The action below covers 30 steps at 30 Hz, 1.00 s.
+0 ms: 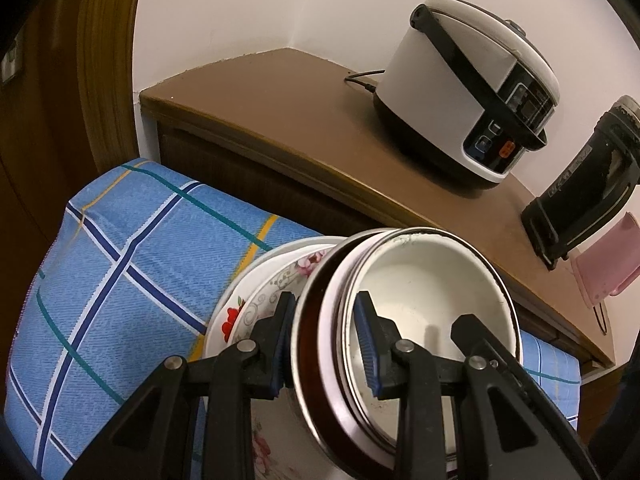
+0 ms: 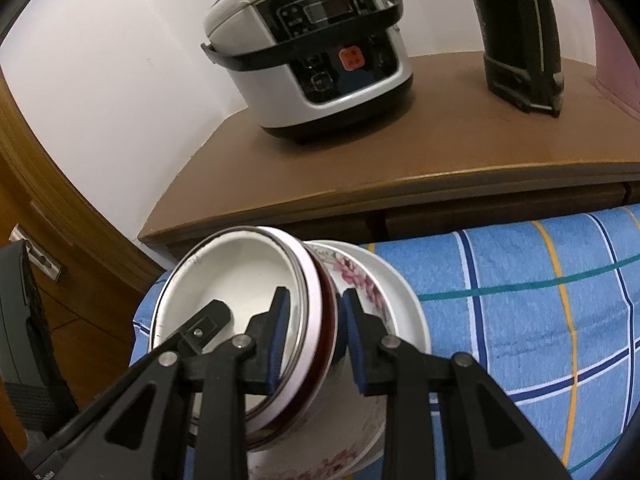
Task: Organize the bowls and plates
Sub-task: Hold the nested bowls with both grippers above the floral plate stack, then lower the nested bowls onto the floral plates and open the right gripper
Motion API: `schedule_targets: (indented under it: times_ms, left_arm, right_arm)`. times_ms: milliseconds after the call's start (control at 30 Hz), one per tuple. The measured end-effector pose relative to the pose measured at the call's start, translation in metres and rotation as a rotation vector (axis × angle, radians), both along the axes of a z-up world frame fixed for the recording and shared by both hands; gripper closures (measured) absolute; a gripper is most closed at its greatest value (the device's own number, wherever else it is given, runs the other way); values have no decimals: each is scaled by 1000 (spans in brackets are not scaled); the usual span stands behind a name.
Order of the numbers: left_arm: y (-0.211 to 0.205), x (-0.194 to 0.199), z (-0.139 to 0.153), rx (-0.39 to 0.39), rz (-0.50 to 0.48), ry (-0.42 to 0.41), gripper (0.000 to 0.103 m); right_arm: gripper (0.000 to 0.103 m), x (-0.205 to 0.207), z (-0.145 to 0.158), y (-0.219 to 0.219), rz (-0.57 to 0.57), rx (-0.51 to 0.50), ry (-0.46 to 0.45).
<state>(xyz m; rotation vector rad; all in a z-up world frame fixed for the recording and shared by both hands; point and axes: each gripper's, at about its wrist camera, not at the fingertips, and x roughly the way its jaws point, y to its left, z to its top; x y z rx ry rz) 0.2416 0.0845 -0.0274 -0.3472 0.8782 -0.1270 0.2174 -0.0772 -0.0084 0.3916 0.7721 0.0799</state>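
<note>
Stack of bowls (image 1: 404,320) on floral plates (image 1: 276,280), above checked cloth (image 1: 120,260); clamped by left gripper (image 1: 326,344) and right gripper (image 2: 314,340) at opposite rims. Mid-carry, probably; next, level lowering onto surface (image 2: 400,160).

Black appliance (image 2: 516,36) top cropped; floral plate (image 1: 256,300) mostly hidden.

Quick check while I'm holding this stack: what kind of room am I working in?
Probably a home kitchen or dining corner: a rice cooker on a brown wooden cabinet, a black thermos jug beside it, and a blue checked cloth below the dishes.
</note>
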Motion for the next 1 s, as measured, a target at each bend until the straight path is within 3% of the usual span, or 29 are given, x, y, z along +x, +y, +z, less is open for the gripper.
schedule_targets:
  times_ms: [833,1000]
  left_arm:
    - [8,-9,-1,-44,-7,-30,69]
    - [10,-9,-3,-37,15,-28,57]
  right_arm:
    - [76,-4,-2,14,34,-94,-9]
    - [73,-5,-4,10,28,-80,-15]
